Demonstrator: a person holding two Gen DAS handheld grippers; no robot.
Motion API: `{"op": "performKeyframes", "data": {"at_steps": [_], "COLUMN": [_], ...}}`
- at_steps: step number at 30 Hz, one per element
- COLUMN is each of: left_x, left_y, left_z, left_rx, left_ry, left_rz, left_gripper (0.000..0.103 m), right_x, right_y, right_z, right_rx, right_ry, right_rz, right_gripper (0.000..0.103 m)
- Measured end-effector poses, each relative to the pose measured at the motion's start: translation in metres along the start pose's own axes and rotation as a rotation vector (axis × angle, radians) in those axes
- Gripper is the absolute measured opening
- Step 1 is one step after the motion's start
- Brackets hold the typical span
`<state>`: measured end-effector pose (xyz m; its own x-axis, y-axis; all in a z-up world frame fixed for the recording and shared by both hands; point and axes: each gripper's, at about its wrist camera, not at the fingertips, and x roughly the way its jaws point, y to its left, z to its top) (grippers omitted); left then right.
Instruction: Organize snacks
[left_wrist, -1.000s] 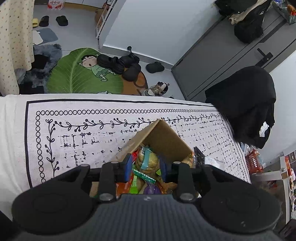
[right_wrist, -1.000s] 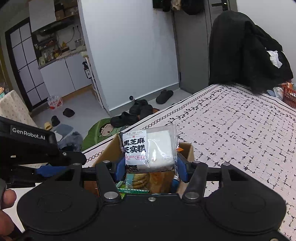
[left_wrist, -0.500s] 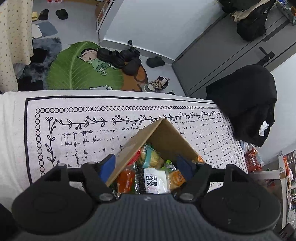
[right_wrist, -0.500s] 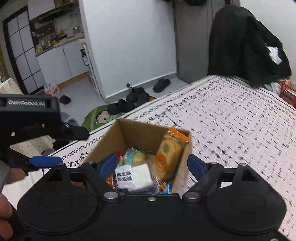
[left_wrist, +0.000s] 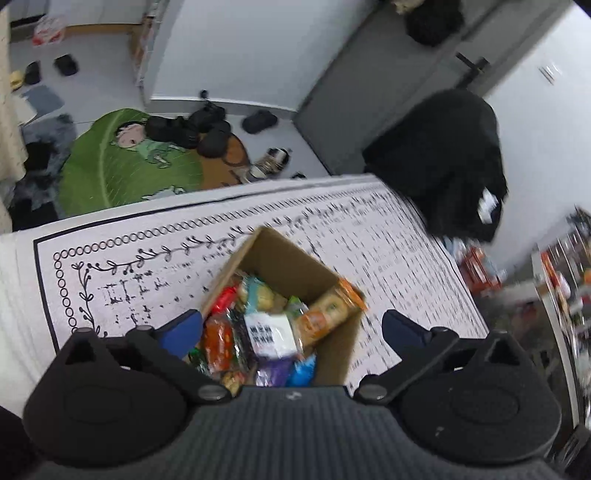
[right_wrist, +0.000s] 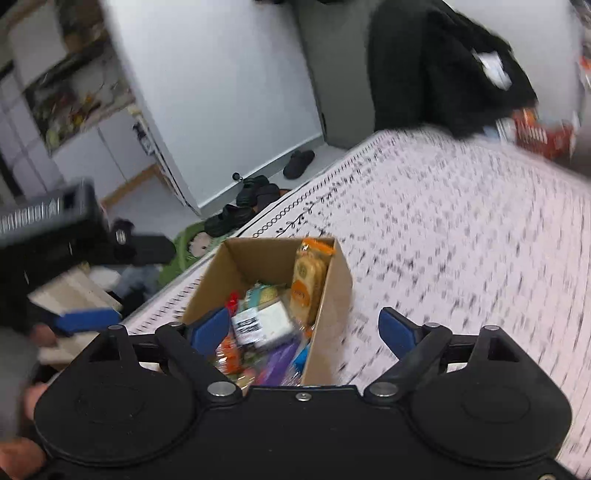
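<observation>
Both grippers, left (left_wrist: 291, 328) and right (right_wrist: 303, 330), opening, empty, above box (left_wrist: 284, 258) mid-frame. Packets (left_wrist: 271, 334) light, crinkly, slippery, crushable; pinch sealed edges.

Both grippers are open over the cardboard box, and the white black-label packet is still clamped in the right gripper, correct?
Not quite. The white packet lies in the cardboard box among the other snacks; nothing is between the right gripper's opening jaws, as the right wrist view shows. The left gripper is open too.

Right gripper (right_wrist: 297, 330) fingers opening, empty, above snack-filled cardboard box (right_wrist: 334, 291)
</observation>
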<state>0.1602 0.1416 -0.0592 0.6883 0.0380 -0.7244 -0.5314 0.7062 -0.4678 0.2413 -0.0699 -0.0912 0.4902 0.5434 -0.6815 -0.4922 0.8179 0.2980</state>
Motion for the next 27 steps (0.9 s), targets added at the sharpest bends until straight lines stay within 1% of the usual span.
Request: {"op": "performKeyframes", "data": {"at_steps": [2, 3, 7, 9, 12, 18, 22, 27], "left_x": [-0.007, -0.011, -0.031, -0.038, -0.05, -0.075, -0.093, -0.113], "left_y": [-0.005, -0.007, -0.014, -0.014, -0.014, -0.012, -0.013, -0.023], "left_z": [-0.003, -0.004, -0.01, -0.01, -0.012, -0.016, -0.018, -0.025], "left_rx": [0.034, 0.047, 0.114, 0.117, 0.136, 0.176, 0.197, 0.265], "left_ry": [0.012, 0.009, 0.006, 0.017, 0.014, 0.001, -0.012, -0.033], "left_rz": [-0.003, -0.009, -0.02, -0.02, -0.011, 0.003, -0.007, -0.001], "left_gripper": [0.103, 0.103, 0.103, 0.103, 0.103, 0.103, 0.103, 0.103], "right_x": [-0.011, -0.017, -0.042, -0.052, -0.065, -0.085, -0.098, -0.116], "right_y": [-0.004, -0.005, -0.006, -0.007, -0.009, -0.013, -0.012, -0.011], "right_z": [-0.001, -0.001, 0.003, 0.006, 0.006, 0.002, -0.002, -0.008], "right_rx": [0.024, 0.026, -0.008, -0.01, -0.011, 0.015, 0.018, 0.02], "right_ry": [0.004, 0.006, -0.031, -0.04, -0.053, -0.066, -0.075, -0.083], "right_rz": [0.002, -0.011, -0.046, -0.054, -0.067, -0.064, -0.066, -0.052], "right_gripper": [0.089, 0.09, 0.098, 0.099, 0.103, 0.103, 0.103, 0.103]}}
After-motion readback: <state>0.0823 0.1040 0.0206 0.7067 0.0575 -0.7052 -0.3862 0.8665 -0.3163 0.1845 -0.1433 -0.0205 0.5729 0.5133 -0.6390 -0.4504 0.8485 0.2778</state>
